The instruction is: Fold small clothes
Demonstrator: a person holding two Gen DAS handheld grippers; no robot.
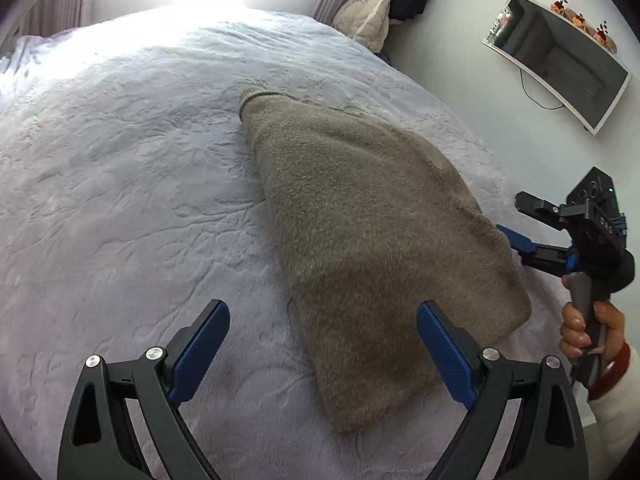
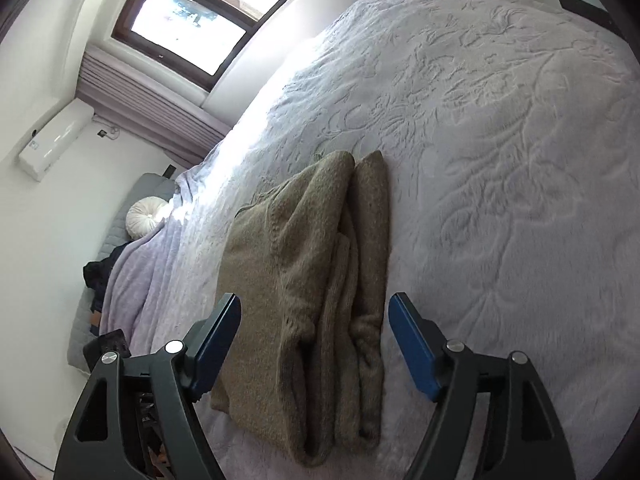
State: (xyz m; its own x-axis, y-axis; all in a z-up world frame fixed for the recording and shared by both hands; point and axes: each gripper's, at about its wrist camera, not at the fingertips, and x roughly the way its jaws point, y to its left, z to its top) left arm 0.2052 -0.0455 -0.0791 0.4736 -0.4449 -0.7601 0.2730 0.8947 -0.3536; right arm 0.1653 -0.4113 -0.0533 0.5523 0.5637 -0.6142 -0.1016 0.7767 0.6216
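Garment: fuzzy olive-brown knit sweater (image 2: 316, 300), folded narrow on embossed lilac bedspread (image 1: 120, 200), ready for the next fold.
Left gripper (image 1: 324, 356): jaws wide, empty.
Right gripper (image 2: 314, 346): jaws wide, nothing gripped.

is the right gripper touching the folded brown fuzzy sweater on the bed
Apart. The right wrist view shows the right gripper open, both blue pads clear of the brown fuzzy sweater, which lies on the lilac bedspread.

Under my claws spreads a bed (image 1: 120, 184) covered by a pale lilac plush bedspread (image 2: 500, 168) embossed with leafy patterns. Directly on it lies a folded grey-brown knitted sweater (image 1: 372, 232), its layers stacked lengthwise.
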